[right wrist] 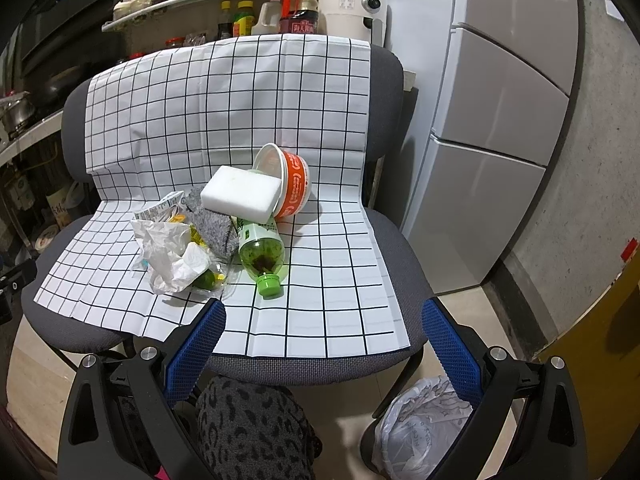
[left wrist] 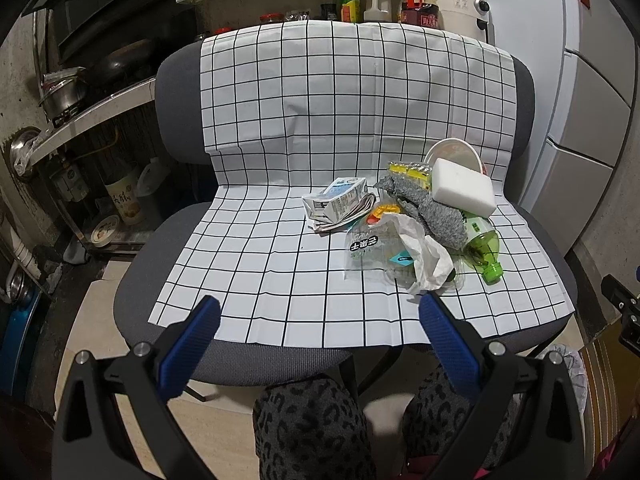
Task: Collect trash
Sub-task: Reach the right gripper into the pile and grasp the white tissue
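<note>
A heap of trash lies on a grid-patterned cloth (left wrist: 260,272) draped over a grey chair (right wrist: 400,264). It holds a crushed milk carton (left wrist: 336,202), a clear printed wrapper (left wrist: 370,250), crumpled white paper (right wrist: 172,256), a grey rag (right wrist: 212,226), a white foam block (right wrist: 242,194), a green bottle (right wrist: 262,254) on its side and an orange noodle cup (right wrist: 294,184) tipped over. My left gripper (left wrist: 320,308) hangs open before the chair's front edge, left of the heap. My right gripper (right wrist: 324,312) is open too, just short of the bottle's cap.
A bin lined with a white bag (right wrist: 420,428) stands on the floor right of the chair. A person's patterned trouser legs (left wrist: 304,428) are below the seat. A fridge (right wrist: 500,120) stands to the right; shelves of bottles (left wrist: 360,0) and a stove with pots (left wrist: 64,92) lie behind.
</note>
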Motion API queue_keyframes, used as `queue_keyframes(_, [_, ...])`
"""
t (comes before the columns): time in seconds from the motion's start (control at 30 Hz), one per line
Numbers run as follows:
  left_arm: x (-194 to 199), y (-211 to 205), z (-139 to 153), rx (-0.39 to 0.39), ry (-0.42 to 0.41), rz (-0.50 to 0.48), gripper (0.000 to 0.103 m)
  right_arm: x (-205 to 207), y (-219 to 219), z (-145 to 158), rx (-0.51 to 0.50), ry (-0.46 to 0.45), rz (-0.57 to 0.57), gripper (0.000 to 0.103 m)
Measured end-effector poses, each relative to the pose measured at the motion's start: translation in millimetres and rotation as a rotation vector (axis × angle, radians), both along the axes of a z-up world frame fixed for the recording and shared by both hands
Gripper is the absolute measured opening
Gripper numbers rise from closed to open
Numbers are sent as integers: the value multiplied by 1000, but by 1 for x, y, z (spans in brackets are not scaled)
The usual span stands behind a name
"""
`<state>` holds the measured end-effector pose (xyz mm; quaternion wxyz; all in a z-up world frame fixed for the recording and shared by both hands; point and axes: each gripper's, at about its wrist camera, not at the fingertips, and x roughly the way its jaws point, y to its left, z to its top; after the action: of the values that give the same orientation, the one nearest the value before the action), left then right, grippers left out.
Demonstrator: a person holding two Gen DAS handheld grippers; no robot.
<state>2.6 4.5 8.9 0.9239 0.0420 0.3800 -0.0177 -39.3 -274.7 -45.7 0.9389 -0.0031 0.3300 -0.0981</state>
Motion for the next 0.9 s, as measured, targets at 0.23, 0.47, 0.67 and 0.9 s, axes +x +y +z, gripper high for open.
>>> queue_keyframes(0.23, [11,-1,-22,-3,49,0,96,14,-1,-16,21,44,3,97])
queue_keyframes(0.47, [30,-7,-49,-30,114,-44,96,34,-2,-29,62,2,87,97])
queue_keyframes(0.67, [43,-15,-63,23,87,-34,96,64,7,-41,195,-64,233,97])
queue_keyframes(0.9, [67,2,-79,5,121,-8,96,99,54,-56,240,12,394,97])
